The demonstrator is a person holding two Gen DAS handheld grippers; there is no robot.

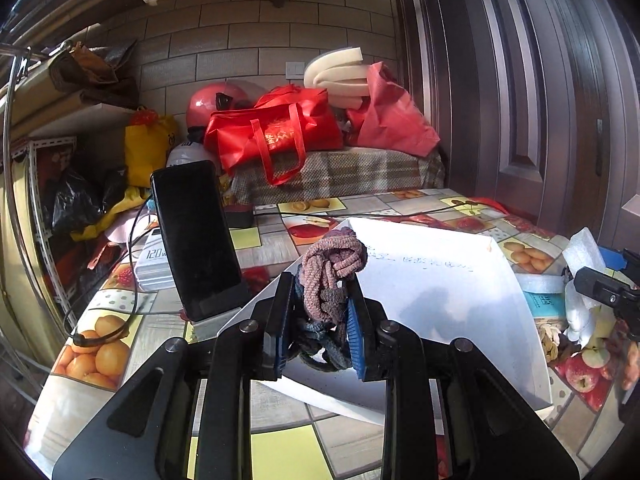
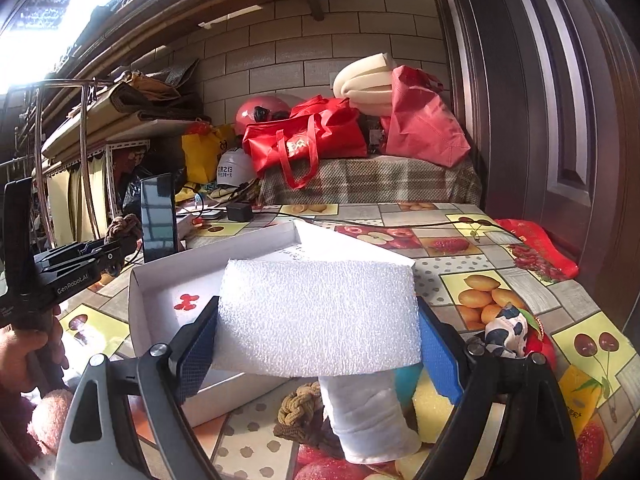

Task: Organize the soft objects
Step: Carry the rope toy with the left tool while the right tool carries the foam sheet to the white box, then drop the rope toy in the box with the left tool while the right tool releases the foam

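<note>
My left gripper (image 1: 322,308) is shut on a bundle of hair ties (image 1: 334,276), pink ones on top and dark ones below, held above the near left edge of a white cardboard box (image 1: 440,280). My right gripper (image 2: 318,334) is shut on a white foam sheet (image 2: 320,316), held above the near side of the same box (image 2: 168,280). The left gripper with the hair ties also shows at the left of the right wrist view (image 2: 120,236). The box holds a paper with writing and a small red mark.
A phone on a stand (image 1: 196,240) stands left of the box with a power bank (image 1: 154,264) and cables. Below my right gripper lie a rolled white foam (image 2: 368,420), a braided tie (image 2: 300,404), a yellow sponge (image 2: 434,412) and a cow-print cloth (image 2: 506,330). Red bags (image 1: 276,132) are piled behind.
</note>
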